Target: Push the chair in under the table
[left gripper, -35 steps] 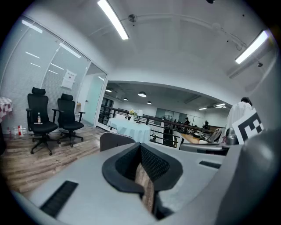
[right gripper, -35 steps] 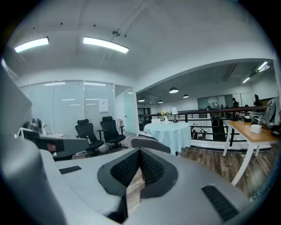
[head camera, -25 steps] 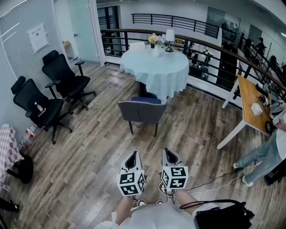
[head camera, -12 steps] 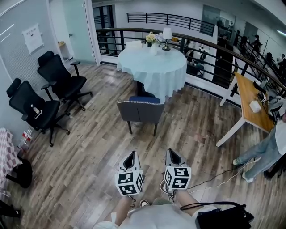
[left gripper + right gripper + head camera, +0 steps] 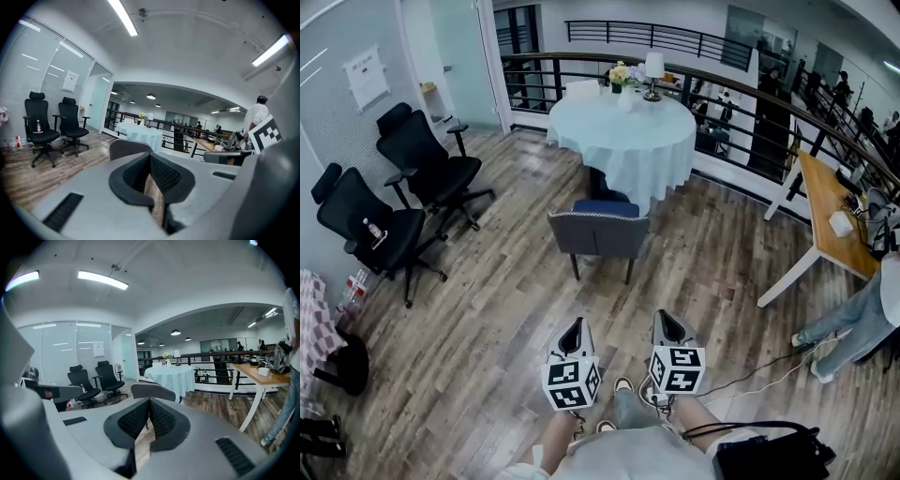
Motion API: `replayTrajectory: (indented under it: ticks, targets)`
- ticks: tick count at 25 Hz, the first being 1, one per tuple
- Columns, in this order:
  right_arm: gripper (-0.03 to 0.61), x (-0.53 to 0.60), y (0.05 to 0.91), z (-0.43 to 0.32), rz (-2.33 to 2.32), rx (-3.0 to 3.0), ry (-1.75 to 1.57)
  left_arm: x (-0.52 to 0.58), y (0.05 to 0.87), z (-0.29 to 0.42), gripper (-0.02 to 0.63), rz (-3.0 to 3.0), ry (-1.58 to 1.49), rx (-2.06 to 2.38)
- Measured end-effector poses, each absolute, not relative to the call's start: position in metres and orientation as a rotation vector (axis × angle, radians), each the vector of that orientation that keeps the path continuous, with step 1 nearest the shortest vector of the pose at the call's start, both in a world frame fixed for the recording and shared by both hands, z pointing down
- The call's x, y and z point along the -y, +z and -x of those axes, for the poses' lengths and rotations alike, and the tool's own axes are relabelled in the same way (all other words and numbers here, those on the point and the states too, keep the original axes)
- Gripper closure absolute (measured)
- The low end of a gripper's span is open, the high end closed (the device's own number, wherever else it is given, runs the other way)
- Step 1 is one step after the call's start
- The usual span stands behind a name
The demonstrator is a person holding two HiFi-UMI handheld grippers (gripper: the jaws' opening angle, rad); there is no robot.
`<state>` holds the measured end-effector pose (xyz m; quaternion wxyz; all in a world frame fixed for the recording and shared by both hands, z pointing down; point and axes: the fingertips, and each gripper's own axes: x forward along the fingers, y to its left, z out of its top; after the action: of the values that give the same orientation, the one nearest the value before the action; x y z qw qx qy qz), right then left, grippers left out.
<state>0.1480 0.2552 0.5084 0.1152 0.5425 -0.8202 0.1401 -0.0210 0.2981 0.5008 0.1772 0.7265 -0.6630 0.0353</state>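
A grey chair [image 5: 598, 234] with a blue seat stands on the wood floor, its back toward me, a short way out from the round table [image 5: 623, 141] under a pale cloth. It also shows as the grey chair [image 5: 127, 149] and the table [image 5: 139, 133] in the left gripper view, and as the chair [image 5: 152, 391] before the table [image 5: 169, 375] in the right gripper view. My left gripper [image 5: 574, 325] and right gripper [image 5: 664, 318] are held side by side near my body, well short of the chair. Both are shut with nothing between the jaws.
Two black office chairs [image 5: 422, 159] stand at the left by a glass wall. A wooden desk [image 5: 830, 217] with white legs is at the right, with a person's legs [image 5: 844, 328] and a cable beside it. A black railing [image 5: 741, 103] runs behind the table.
Both grippers have drifted slightly lower and forward with me; the chair and table sit a little nearer in view. The jaws stayed shut.
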Motion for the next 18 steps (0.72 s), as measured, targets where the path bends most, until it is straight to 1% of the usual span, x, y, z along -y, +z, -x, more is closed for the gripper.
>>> replayTrajectory:
  ticks: [8,18]
  targets:
    - [0.561,-0.205,0.506,-0.122,-1.512,2.434,0.390,-0.247,0.496,0.036,0.611,-2.046,0.104,1.900]
    - [0.561,-0.142,0.504,-0.107,-1.393,2.508,0.435,-0.189,0.500,0.038,0.611,-1.998,0.122,1.924]
